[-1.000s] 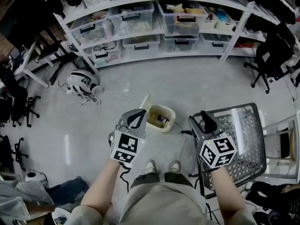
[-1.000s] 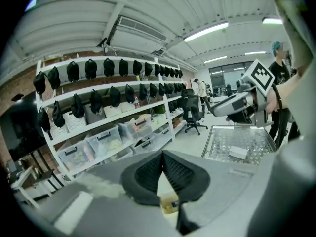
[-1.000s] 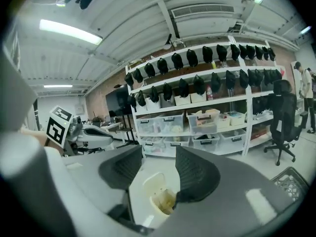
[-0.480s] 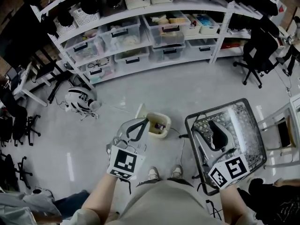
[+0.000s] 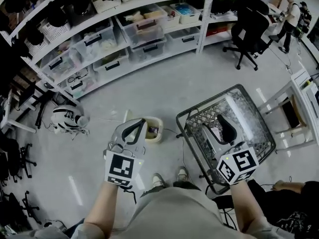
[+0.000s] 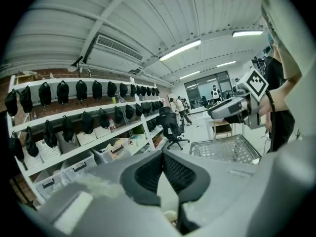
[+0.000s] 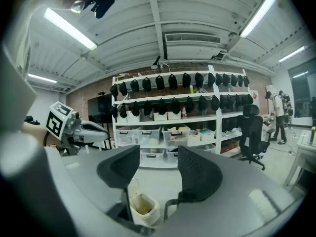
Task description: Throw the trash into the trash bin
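Nothing held: left hand-held gripper (image 5: 135, 126) closed, right hand-held gripper (image 5: 219, 126) open.
The left gripper view shows its pads (image 6: 148, 174) meeting at the tips, with only a sliver of bin beneath. The head view puts the cream plastic trash bin (image 5: 149, 129) on the floor at centre, lid up, contents unreadable. The right jaws, over the grey wire-mesh cart (image 5: 249, 114), have just been opening, and their gap frames the bin (image 7: 140, 205).

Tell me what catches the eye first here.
The small cream plastic trash bin, lid up, stands on the pale floor just ahead of the person's shoes. Right of it is a silver wire-mesh table, and long white shelves of clear storage boxes line the far wall.
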